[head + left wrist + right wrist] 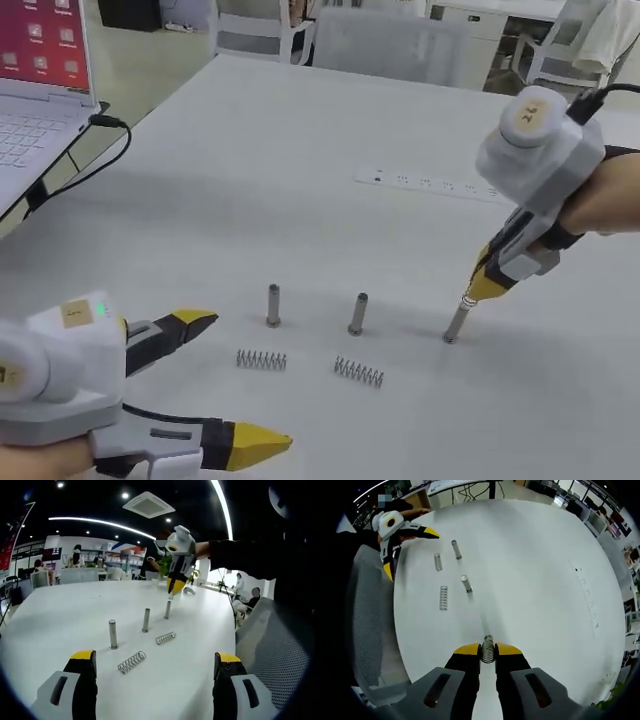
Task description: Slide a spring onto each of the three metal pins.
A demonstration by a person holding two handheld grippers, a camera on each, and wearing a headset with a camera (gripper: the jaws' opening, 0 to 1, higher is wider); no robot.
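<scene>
My right tongs (488, 649) are almost closed, pinching a spring (488, 653) at the top of the right pin (455, 325). My left tongs (235, 380) gape wide at the near left, holding nothing. One loose spring (261, 360) lies flat on the table (300, 180) just in front of the left pin (273, 305), and a second loose spring (358, 372) lies in front of the middle pin (357, 314).
</scene>
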